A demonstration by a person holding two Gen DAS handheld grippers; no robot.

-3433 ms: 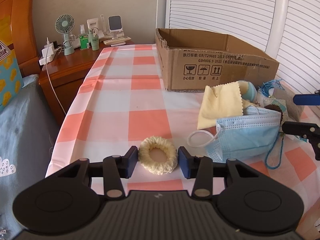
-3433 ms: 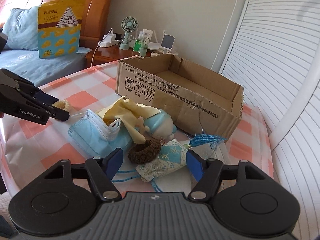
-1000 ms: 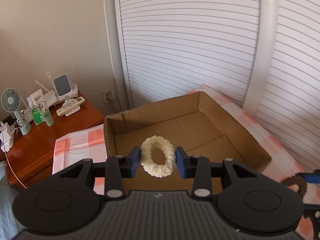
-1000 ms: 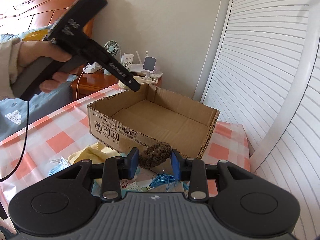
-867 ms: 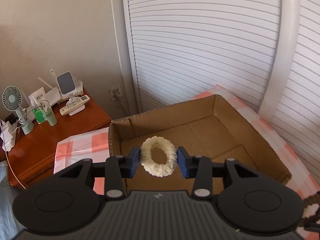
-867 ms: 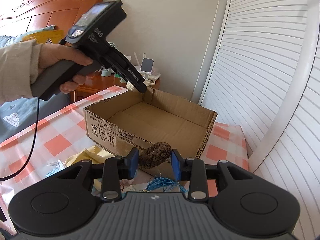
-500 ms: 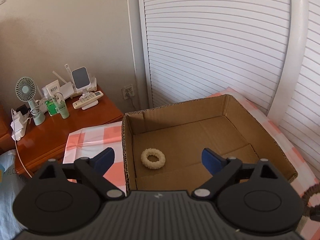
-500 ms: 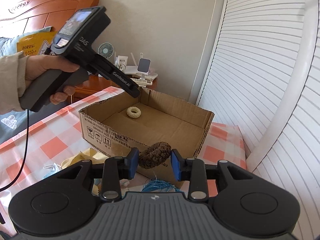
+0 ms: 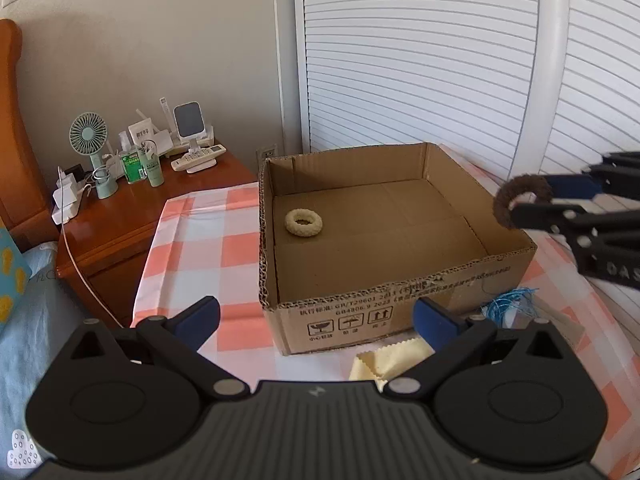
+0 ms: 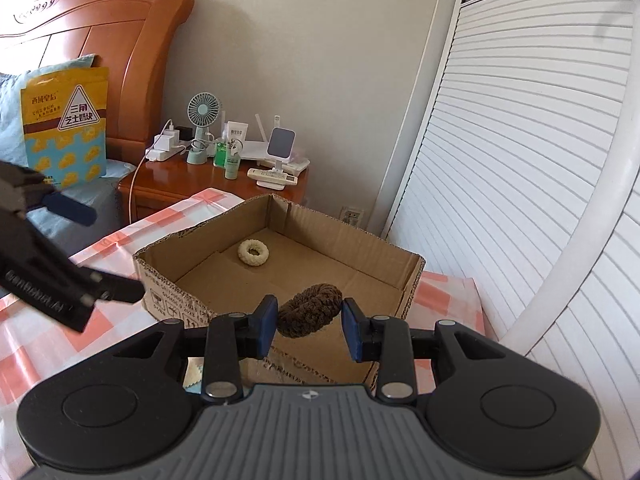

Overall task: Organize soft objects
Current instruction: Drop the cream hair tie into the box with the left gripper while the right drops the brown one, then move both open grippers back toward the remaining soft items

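the right gripper (image 10: 308, 322) is clamped on the brown scrunchie (image 10: 310, 310), apparently just short of the cardboard box (image 10: 276, 296)'s near wall, so letting go now could drop it outside onto the table (image 10: 36, 344). the left gripper (image 9: 316, 316), empty, jaws opening, hangs before the box, where the cream scrunchie (image 9: 303, 222) lies.

**Two matching black hand tools with blue tips**

The left gripper (image 9: 316, 317) is matte black plastic: a ribbed grey-black body, a round disc moulded on either side, angular linkage arms pinned with silver screws (image 9: 229, 388), and dark blue pads (image 9: 200, 316) at the tips. The right gripper (image 10: 309, 325) is built alike, with a small white logo (image 10: 310, 394) at its centre. Pale lettering (image 10: 30, 292) runs along one arm of the left tool.
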